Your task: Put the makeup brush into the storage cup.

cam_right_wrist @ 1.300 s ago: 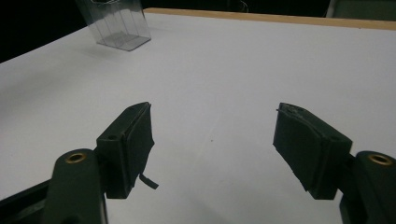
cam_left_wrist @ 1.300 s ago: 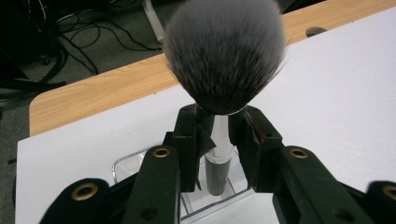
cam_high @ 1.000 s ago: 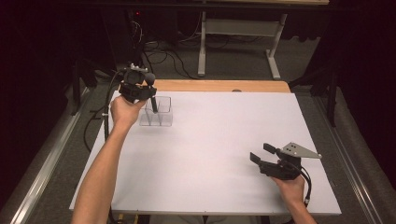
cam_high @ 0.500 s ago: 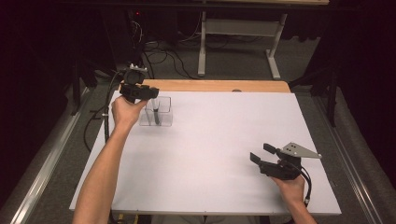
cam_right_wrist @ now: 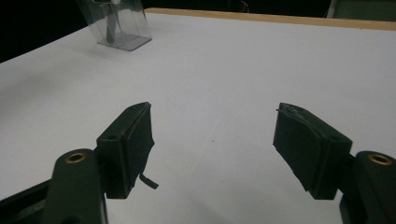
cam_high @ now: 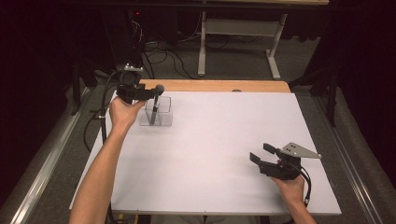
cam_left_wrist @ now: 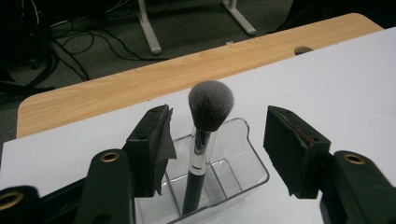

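- A makeup brush (cam_left_wrist: 204, 144) stood upright in a clear plastic organizer (cam_high: 159, 112), bristles up, its dark handle down in one of the compartments.
- The organizer sat near the far left corner of the white table (cam_high: 210, 140), close to the wooden strip (cam_high: 215, 86) along the far edge.
- The left gripper (cam_left_wrist: 217, 149) hovered at the organizer, held by the left hand (cam_high: 122, 112); its fingers (cam_left_wrist: 152, 147) had just been opening and stood apart on either side of the brush, touching neither the ferrule nor the bristles.
- In the left gripper view the brush head rose between the two black pads, nearer the left one.
- The right gripper (cam_right_wrist: 212, 149) rested low over the near right part of the table, well apart from the organizer (cam_right_wrist: 114, 23); its fingers (cam_right_wrist: 130, 149) were spread wide with only bare table between them.
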A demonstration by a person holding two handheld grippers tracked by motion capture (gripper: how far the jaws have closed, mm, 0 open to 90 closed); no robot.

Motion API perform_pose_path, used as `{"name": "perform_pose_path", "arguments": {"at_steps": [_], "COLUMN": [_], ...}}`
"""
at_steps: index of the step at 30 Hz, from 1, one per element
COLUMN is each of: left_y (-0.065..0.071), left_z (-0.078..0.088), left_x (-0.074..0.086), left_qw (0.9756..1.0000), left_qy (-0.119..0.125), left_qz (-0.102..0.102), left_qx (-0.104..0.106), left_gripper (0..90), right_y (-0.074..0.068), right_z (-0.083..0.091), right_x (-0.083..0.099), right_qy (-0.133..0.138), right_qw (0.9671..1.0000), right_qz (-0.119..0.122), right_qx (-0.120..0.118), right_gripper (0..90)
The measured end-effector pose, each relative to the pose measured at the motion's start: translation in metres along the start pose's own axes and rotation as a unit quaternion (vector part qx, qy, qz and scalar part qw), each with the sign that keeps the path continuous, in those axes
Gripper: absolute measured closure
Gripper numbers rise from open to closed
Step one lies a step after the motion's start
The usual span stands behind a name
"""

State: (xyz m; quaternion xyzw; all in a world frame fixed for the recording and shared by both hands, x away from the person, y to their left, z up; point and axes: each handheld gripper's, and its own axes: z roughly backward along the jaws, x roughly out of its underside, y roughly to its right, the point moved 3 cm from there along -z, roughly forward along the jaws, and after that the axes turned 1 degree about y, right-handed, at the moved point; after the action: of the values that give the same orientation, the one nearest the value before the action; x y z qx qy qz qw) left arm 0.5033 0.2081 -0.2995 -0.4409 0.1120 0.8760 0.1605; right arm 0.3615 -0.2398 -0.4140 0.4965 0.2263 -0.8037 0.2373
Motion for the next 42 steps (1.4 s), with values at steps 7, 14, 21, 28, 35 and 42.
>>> {"name": "perform_pose_path", "arguments": {"at_steps": [7,14,21,28,35,42], "left_y": [0.003,0.005,0.008,0.016,0.022,0.025], "left_z": [0.006,0.013,0.018,0.023,0.026,0.030], "left_x": [-0.001,0.001,0.000,-0.001,0.001,0.003], "left_qw": [0.9999,0.9997,0.9995,0.9991,0.9987,0.9981], "left_qy": [0.010,0.019,0.025,0.030,0.034,0.039], "left_qz": [-0.007,-0.009,-0.010,-0.022,-0.027,-0.026], "left_qx": [0.003,0.007,0.015,0.022,0.028,0.041], "left_gripper": [41.1,41.2,41.4,41.5,41.5,41.6], "right_y": [0.000,0.000,0.000,0.000,-0.001,0.000], "right_z": [0.000,0.000,0.000,0.000,0.000,0.000], "right_x": [0.000,0.000,0.000,0.000,0.000,0.000], "right_qy": [0.000,0.002,0.001,0.001,0.002,0.001], "right_qw": [1.0000,1.0000,1.0000,1.0000,1.0000,1.0000], "right_qz": [0.000,0.002,-0.001,0.001,-0.001,0.000], "right_qx": [0.000,-0.001,0.000,-0.001,-0.002,-0.002], "right_gripper": [30.0,30.0,30.0,30.0,30.0,30.0]}}
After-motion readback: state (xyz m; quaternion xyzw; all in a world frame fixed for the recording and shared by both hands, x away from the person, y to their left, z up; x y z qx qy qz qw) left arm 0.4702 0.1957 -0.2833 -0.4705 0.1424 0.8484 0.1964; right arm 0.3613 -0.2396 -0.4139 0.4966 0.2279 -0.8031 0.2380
